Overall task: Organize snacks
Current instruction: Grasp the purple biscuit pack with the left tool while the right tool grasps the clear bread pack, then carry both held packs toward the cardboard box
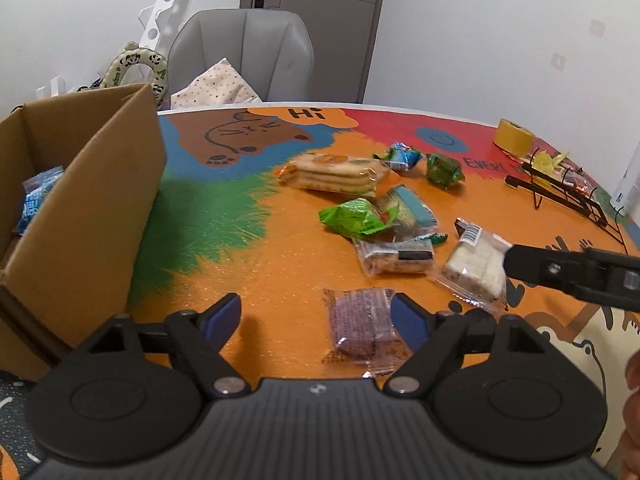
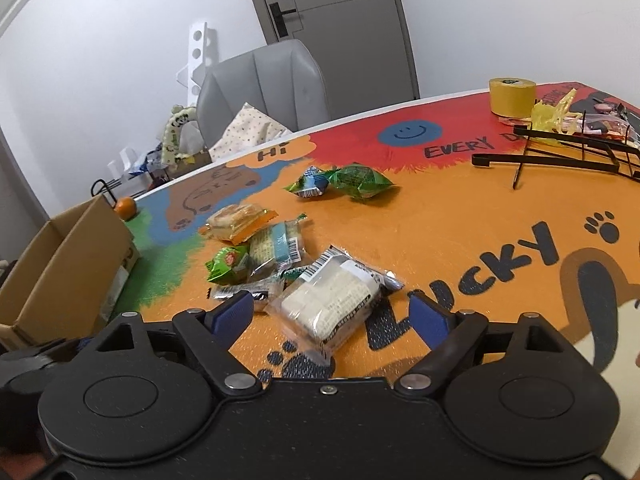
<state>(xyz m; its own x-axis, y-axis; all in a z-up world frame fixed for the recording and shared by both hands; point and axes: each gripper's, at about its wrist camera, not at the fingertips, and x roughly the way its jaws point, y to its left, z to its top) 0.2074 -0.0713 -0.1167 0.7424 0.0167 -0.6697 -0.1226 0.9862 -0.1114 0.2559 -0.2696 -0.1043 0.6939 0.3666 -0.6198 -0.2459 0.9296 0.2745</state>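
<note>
Orange, red, green and blue print covers the surface (image 1: 280, 264), where wrapped snacks lie scattered.

The left tool (image 1: 316, 316) tilts down toward the surface, its 2 blue pads (image 1: 222, 316) spread. A purple snack packet (image 1: 362, 326) lies flat between them, close against the pad at 3 o'clock and well clear of the one at 9 o'clock; whether that pad touches the wrapper cannot be told.

The right tool (image 2: 332, 316) also slants down with its pads spread. A white snack bar (image 2: 332, 304) in clear wrap lies between them, nearer the pad at 9 o'clock, with neither pad pressing on it. In the left view, 1 black finger of the right tool reaches in from 3 o'clock, its tip at the edge of that white bar.

At 12 o'clock from the white bar sits a small heap: a green packet (image 2: 228, 266), a cracker pack (image 2: 276, 246) and an orange-edged biscuit pack (image 2: 238, 222). Farther off lie 2 small foil packets (image 2: 344, 182).

An open cardboard box (image 1: 92, 200) stands at 9 o'clock of the left tool, with a blue packet (image 1: 38, 198) inside. A roll of yellow tape (image 2: 512, 96) and a black wire rack (image 2: 560, 156) sit at 1 o'clock.
</note>
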